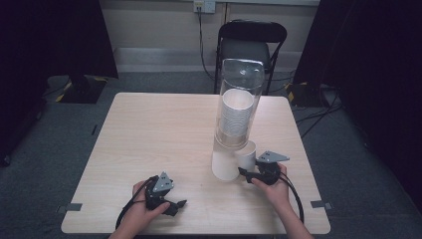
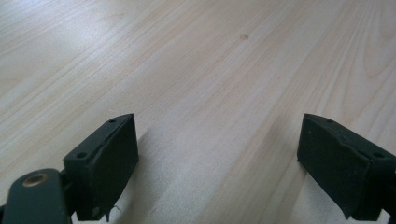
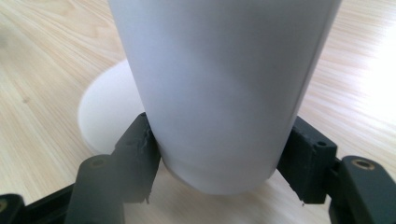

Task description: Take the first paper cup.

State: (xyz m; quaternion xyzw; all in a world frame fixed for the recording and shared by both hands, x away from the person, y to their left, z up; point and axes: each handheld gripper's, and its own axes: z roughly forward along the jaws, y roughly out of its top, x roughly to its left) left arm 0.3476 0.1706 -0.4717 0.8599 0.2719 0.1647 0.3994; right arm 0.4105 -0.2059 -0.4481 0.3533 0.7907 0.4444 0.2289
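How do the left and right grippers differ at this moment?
The left gripper stands open with nothing between its jaws, over bare table; the right gripper is closed on a white paper cup. The left sits at the near edge; the right reaches to the cup dispenser. Both are hand-held, black.

So here's our count: one table (image 1: pixel 149 134), one tall clear tube dispenser (image 1: pixel 241 94) standing on it, and inside that one stack of white paper cups (image 1: pixel 236 117), too tightly nested for us to count singly. Below the tube we make out two loose white cups, one wide one (image 1: pixel 224 167) sitting on the table and one cup (image 1: pixel 246 154) tipped beside it. Two tongs, the left tongs (image 1: pixel 180 204) and the right tongs (image 1: pixel 242 172). Two hands too. Behind the table we count one black chair (image 1: pixel 251 42)
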